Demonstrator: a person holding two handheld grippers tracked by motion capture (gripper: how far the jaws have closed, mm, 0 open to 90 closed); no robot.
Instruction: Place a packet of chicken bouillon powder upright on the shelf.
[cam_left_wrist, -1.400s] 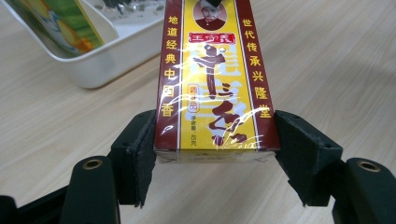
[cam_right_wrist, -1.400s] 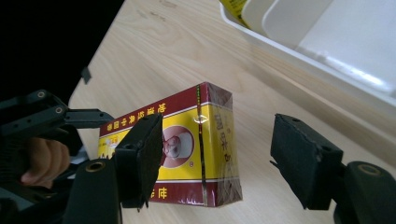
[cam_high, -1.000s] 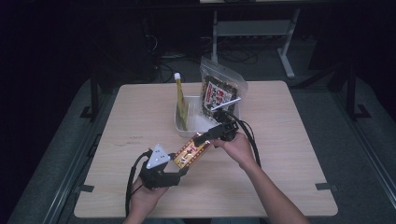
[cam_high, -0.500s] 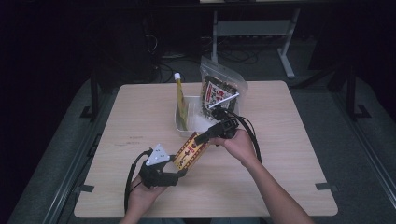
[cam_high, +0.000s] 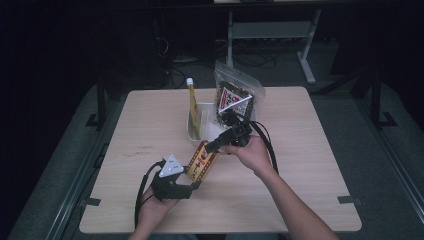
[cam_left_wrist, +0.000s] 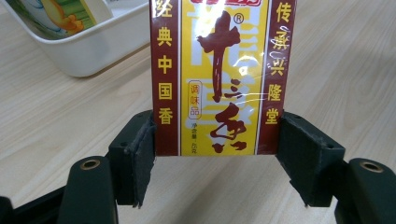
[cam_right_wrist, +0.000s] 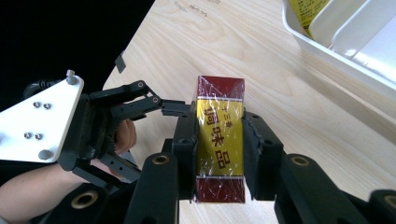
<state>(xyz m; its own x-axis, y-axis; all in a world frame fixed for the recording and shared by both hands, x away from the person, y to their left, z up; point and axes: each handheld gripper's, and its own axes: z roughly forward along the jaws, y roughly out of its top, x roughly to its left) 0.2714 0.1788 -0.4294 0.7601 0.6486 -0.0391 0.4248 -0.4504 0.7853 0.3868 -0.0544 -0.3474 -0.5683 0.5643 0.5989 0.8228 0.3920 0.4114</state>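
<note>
My left gripper (cam_high: 192, 184) pinches the seasoning box (cam_high: 202, 161) across its wide faces. The right gripper (cam_right_wrist: 219, 154) jaws have just been closing on its narrow sides. I'd confirm that grip is square before easing off the left, then carry it toward the white tray (cam_high: 192, 131).

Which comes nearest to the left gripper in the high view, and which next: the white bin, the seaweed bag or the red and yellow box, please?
1. Red and yellow box, between the left gripper's jaws.
2. White bin, mid-table beyond the box.
3. Seaweed bag, behind the bin at the far edge.
</note>
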